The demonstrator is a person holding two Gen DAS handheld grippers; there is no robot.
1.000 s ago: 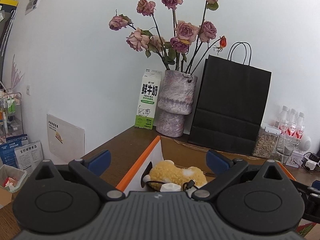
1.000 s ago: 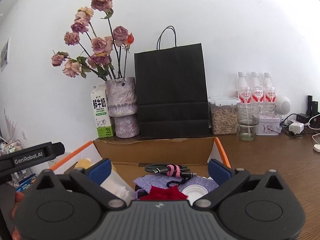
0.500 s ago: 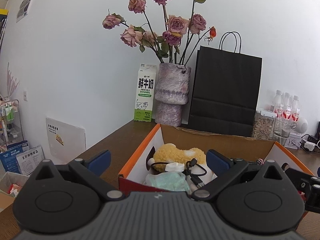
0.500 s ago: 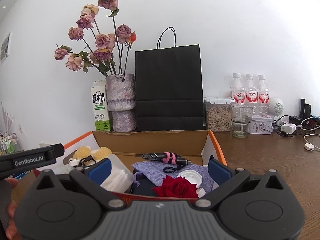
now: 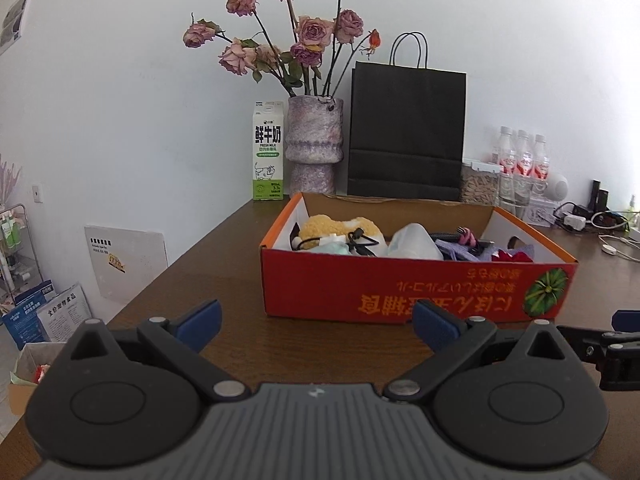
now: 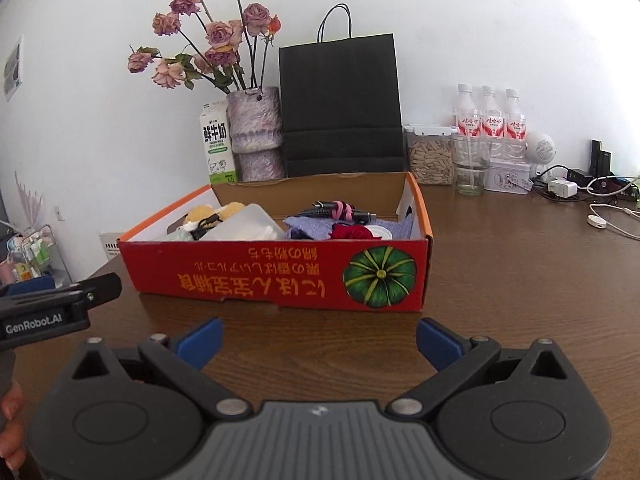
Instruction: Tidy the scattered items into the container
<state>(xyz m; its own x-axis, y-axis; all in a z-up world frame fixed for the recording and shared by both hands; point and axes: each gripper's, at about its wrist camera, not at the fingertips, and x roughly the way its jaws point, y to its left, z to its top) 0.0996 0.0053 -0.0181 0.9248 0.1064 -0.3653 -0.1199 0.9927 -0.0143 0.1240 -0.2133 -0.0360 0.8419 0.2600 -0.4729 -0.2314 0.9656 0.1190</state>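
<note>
The left gripper [image 5: 316,322] and right gripper [image 6: 318,338] both hover low over the wooden table [image 6: 520,280], jaws spread wide and empty. Just beyond their tips sits the red cardboard box [image 6: 276,276], holding a yellow plush [image 5: 340,226], a cable [image 6: 336,210], a red rose [image 6: 352,232] and a clear plastic tub [image 6: 248,226]. Behind it stand a vase [image 5: 314,144] and a black paper bag [image 5: 406,132].

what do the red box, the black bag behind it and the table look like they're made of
Red box: likely printed cardboard, faintly glossy outside; raw brown board shows inside the back wall.
Black bag: seemingly matte paper, with crisp fold creases and thin cord handles.
Table: dark brown wood or wood-look laminate; grain visible, slight sheen.
</note>
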